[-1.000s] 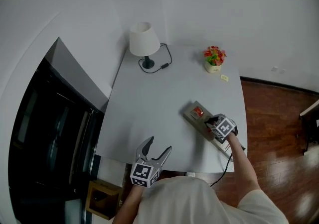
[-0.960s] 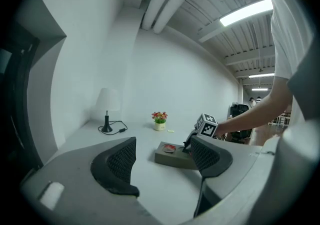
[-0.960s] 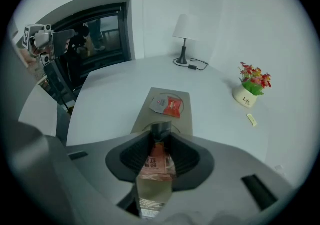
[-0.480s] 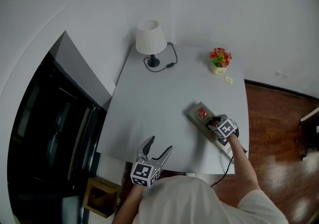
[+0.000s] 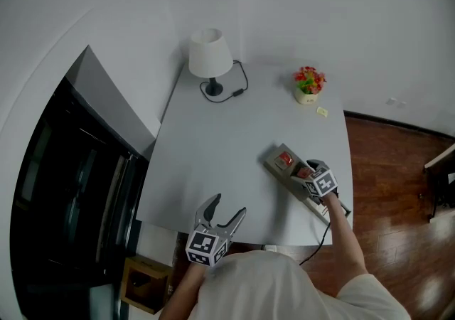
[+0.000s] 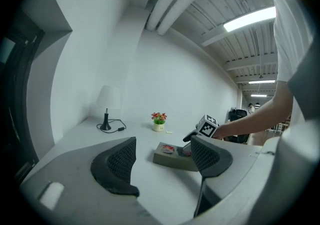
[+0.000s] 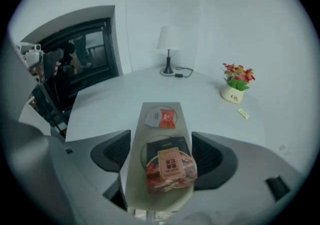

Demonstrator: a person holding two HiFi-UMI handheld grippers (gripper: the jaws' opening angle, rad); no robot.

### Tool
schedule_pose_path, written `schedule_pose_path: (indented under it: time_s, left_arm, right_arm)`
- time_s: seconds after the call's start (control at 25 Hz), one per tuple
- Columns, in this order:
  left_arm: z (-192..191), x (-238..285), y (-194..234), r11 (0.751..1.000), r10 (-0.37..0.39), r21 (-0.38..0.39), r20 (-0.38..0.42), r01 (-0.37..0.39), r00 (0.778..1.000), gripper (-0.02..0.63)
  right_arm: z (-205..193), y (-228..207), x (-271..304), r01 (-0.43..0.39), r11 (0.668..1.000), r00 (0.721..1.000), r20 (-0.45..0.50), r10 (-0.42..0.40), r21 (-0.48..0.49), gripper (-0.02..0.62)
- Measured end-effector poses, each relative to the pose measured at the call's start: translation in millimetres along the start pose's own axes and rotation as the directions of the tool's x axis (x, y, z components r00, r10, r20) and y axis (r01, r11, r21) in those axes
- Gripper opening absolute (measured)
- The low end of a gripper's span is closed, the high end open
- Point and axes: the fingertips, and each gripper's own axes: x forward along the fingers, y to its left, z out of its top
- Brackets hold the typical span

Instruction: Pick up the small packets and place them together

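lying between just-opened right fingers (image 7: pixel 112 151): packet (image 7: pixel 170 170)

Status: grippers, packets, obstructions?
Right gripper just opened, dark packet lying between its fingers on the grey tray near the red packet. Left gripper open, empty. No obstruction seen.

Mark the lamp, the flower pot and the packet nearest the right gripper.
lamp (image 5: pixel 210 54): head view, middle of the shade.
flower pot (image 5: pixel 306 97): head view, pot's side below the flowers.
near packet (image 7: pixel 170 164): right gripper view, on its label.
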Motion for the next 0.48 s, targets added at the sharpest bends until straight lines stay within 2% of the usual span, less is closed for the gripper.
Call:
schedule_pose_path:
  time_s: [0.08,0.12,0.2,0.24,0.32,0.4,0.48]
  left_arm:
    - [2,3,-1,1.0,-0.023,-0.011,0.003,0.023,1.0,0.339]
    - [4,6,-2,0.999,-0.037,-0.013,0.006,0.037,0.999,0.339]
    - [11,12,-4,0.998,-0.066,0.0,0.015,0.066,0.998,0.339]
    - [16,15,-4,0.997,-0.082,0.009,0.02,0.081,0.996,0.339]
    - [24,21,-5,0.994,-0.112,0.022,0.029,0.111,0.993,0.339]
    - [30,27,-6,0.99,-0.137,0.031,0.033,0.136,0.99,0.339]
    - [35,30,-6,0.987,-0.157,0.043,0.036,0.156,0.987,0.339]
  right_arm:
    - [23,9,-18,-0.015,0.998,0.991,0.131,0.007,0.064,0.394]
    - [37,13,-31,-0.025,0.995,0.978,0.209,0.004,0.094,0.394]
    - [66,19,-66,-0.032,0.988,0.923,0.384,-0.03,0.152,0.394]
    - [81,22,-88,-0.031,0.983,0.878,0.475,-0.06,0.181,0.393]
    - [105,29,-133,-0.027,0.973,0.767,0.629,-0.127,0.23,0.393]
    - [117,40,-174,0.006,0.968,0.671,0.717,-0.191,0.252,0.393]
    - [118,52,-207,0.078,0.961,0.595,0.761,-0.259,0.266,0.377]
